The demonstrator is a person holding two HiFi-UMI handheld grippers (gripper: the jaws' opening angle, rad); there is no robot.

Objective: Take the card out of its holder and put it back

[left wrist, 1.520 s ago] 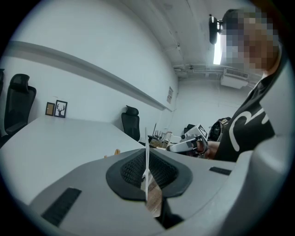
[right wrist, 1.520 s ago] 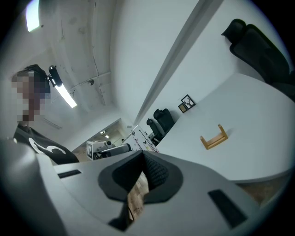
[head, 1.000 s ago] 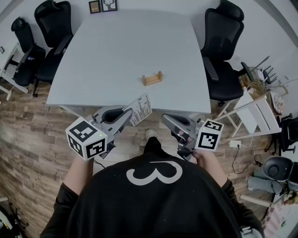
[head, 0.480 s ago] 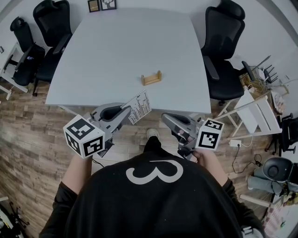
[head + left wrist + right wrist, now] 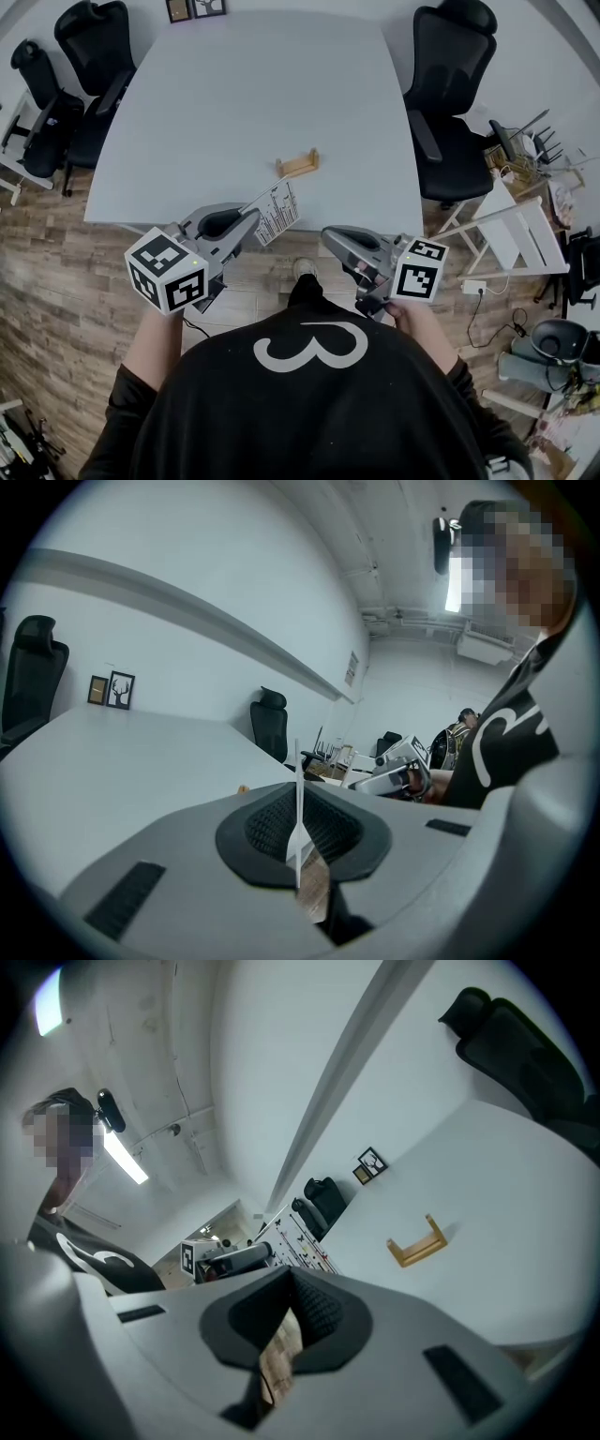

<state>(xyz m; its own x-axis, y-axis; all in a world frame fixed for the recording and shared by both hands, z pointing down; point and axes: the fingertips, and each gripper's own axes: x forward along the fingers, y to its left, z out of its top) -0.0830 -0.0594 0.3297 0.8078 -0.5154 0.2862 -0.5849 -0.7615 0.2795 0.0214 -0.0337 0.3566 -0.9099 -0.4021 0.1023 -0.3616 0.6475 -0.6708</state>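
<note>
A small wooden card holder (image 5: 297,164) stands empty near the front edge of the white table (image 5: 234,84). My left gripper (image 5: 257,218) is shut on a white printed card (image 5: 276,213), held out just short of the table's front edge, below and left of the holder. In the left gripper view the card (image 5: 297,803) shows edge-on between the pads. My right gripper (image 5: 327,235) hangs lower right of the holder, off the table, jaws together with nothing in them. The right gripper view shows the holder (image 5: 417,1241), the card (image 5: 298,1241) and my left gripper (image 5: 225,1258).
Black office chairs stand at the table's left (image 5: 84,56) and right (image 5: 445,84). A white folding rack (image 5: 516,225) and clutter sit on the wooden floor at the right. Two small picture frames (image 5: 192,8) stand at the table's far edge.
The left gripper has carried the card a little nearer the table edge and the holder. The right gripper has shifted slightly the same way. Both stay shut.
</note>
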